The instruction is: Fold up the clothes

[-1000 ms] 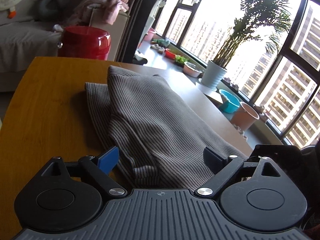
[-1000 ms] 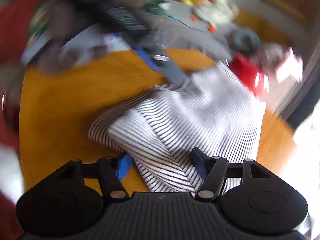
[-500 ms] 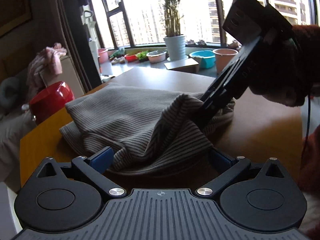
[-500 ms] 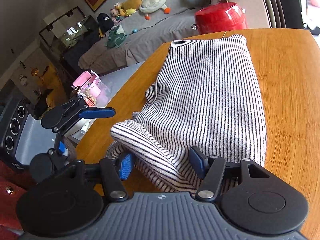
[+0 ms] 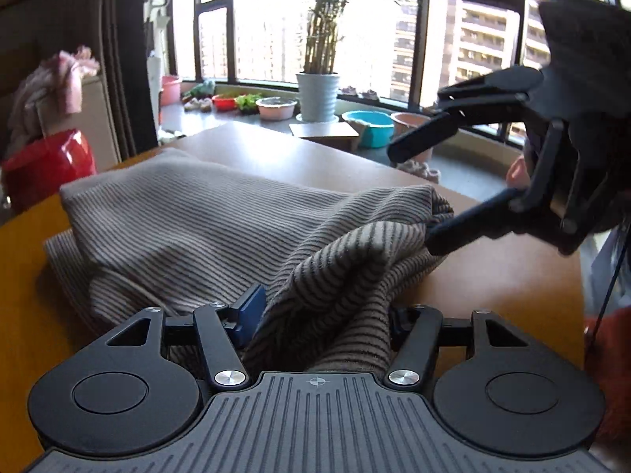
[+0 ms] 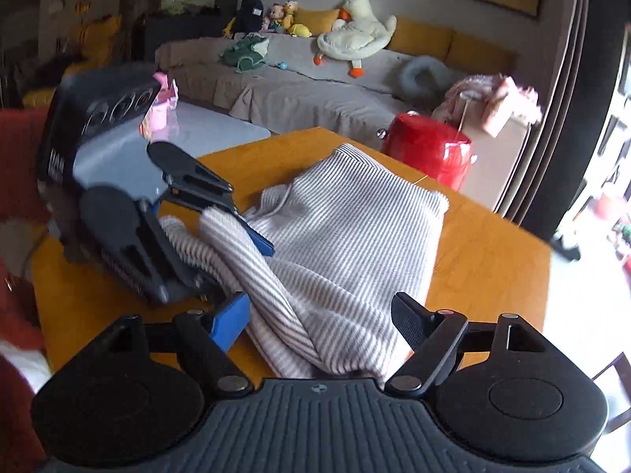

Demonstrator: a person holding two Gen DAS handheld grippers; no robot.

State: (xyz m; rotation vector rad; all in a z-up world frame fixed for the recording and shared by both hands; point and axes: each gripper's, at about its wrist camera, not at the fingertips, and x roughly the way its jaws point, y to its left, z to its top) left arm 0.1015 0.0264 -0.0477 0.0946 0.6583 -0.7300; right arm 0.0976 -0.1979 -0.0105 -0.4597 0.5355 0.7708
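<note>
Garment: a striped knit garment [image 5: 205, 213] lies on the wooden bench [image 6: 489, 252], folded over in layers, with its near corner lifted off the bench between the two tools.
Left tool: the left tool [image 5: 321, 315] has a bunch of the striped cloth between its two fingers. The blue pad [image 5: 248, 311] on one side touches the cloth, and the other finger is mostly hidden behind the cloth. The fingers stand about halfway in, with the thick fold filling the gap; it looks like a grip on the cloth.
Right tool: in its own view the right tool [image 6: 319, 321] has its fingers wide apart. The cloth passes between them, the blue pad [image 6: 230, 319] is just beside the cloth, and the black finger [image 6: 408, 321] is at its other edge. In the left wrist view one finger goes under the lifted corner and the other is raised well above it, so it does not pinch.
Bench: orange-brown wood, garment near the middle.
Behind the bench: a red pot-shaped container [image 6: 430, 149], a grey sofa [image 6: 299, 82] with a plush duck [image 6: 355, 39].
Window side: a potted plant [image 5: 319, 90] and coloured bowls on the sill.
</note>
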